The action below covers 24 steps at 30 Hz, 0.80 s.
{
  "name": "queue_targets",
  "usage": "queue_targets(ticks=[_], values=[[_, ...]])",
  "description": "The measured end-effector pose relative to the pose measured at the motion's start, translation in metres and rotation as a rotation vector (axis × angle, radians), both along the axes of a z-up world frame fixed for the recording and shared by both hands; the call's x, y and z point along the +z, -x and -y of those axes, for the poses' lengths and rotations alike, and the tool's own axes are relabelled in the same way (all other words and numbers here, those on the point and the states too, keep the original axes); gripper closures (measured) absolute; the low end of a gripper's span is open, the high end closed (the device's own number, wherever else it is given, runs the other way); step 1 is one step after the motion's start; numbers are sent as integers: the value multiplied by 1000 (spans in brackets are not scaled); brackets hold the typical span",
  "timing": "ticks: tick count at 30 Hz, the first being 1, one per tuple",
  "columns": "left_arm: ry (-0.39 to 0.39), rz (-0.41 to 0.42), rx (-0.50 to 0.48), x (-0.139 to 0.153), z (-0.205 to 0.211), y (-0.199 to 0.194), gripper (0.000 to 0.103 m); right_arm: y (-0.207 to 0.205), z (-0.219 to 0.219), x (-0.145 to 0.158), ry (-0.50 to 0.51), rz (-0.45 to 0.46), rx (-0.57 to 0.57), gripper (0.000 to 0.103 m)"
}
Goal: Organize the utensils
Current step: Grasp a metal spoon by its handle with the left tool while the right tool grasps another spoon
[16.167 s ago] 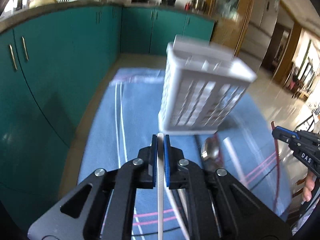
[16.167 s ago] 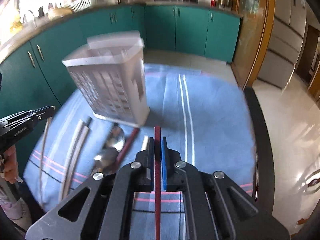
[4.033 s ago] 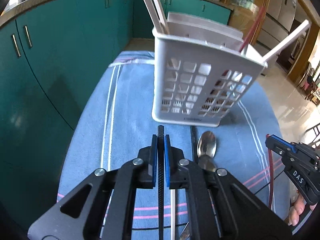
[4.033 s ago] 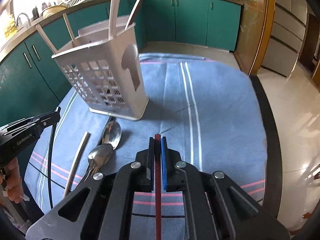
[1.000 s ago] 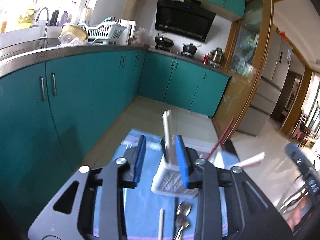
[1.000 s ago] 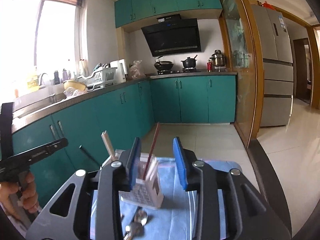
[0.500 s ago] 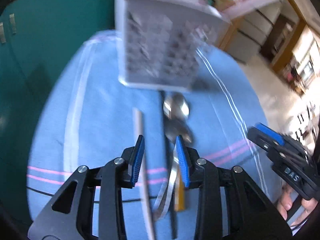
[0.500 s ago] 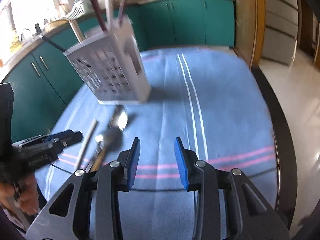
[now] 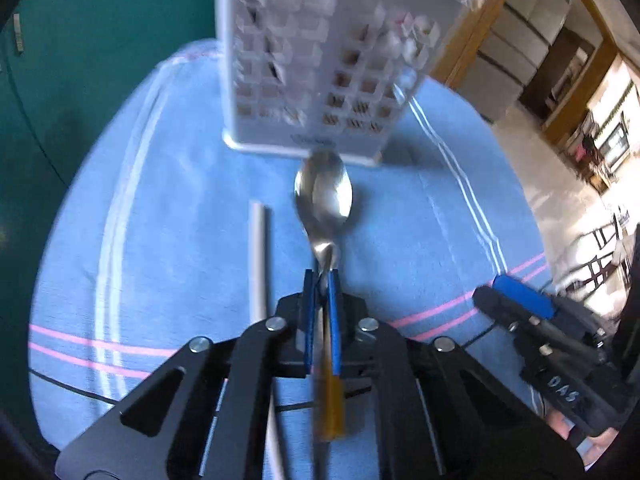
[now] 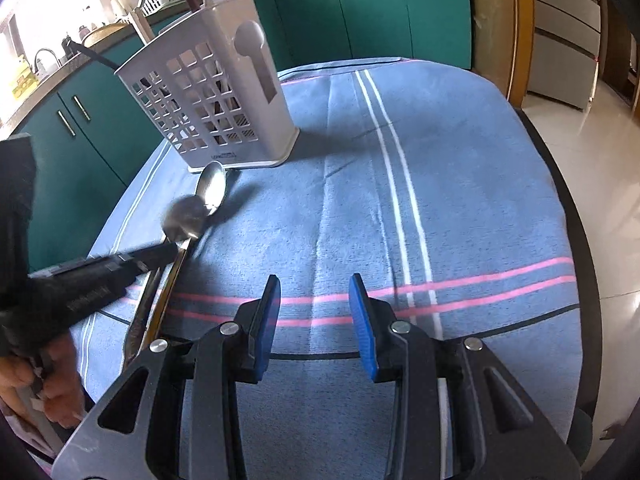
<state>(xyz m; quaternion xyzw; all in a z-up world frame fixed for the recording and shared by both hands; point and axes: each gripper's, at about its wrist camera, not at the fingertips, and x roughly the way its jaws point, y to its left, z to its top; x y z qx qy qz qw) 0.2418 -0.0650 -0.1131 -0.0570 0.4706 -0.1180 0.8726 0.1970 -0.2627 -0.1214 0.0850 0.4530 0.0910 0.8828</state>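
Here the left claw (image 9: 321,280) is pressed together on the neck of a spoon (image 9: 323,194) lying on the cloth-covered desk (image 9: 160,208) just before the white caddy (image 9: 320,56), seemingly to lift it in, while the right claw (image 10: 314,304) hangs spread and empty.

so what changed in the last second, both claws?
Both tipped down from the kitchen view to the cloth. The left claw shut on a spoon; the right claw stayed open and empty. The caddy and white stick are unmoved.
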Motion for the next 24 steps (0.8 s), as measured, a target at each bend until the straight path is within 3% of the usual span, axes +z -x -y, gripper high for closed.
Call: queue_targets(ticks=[5,12,14,18,22,23,24], values=[[-8,22,42,9,-18,4,97,-6,-8,-2,-3,-10,15,68],[25,-30,108,-4,-43,0,92,-20,-26,0,-37,-10,57,63],[41,-34,122,-6,-49,2,87,-34,-37,2,-38,3,85,62],[53,-35,135,-8,-58,7,86,-80,-53,3,-47,35,110,45],[63,-32,140,-6,-67,6,84,-113,-61,-6,-61,11,149,45],[64,-30,140,-5,-68,4,84,-119,-64,-10,-72,-13,172,48],[66,-28,137,-4,-67,0,84,-121,-66,-14,-80,-35,185,69]])
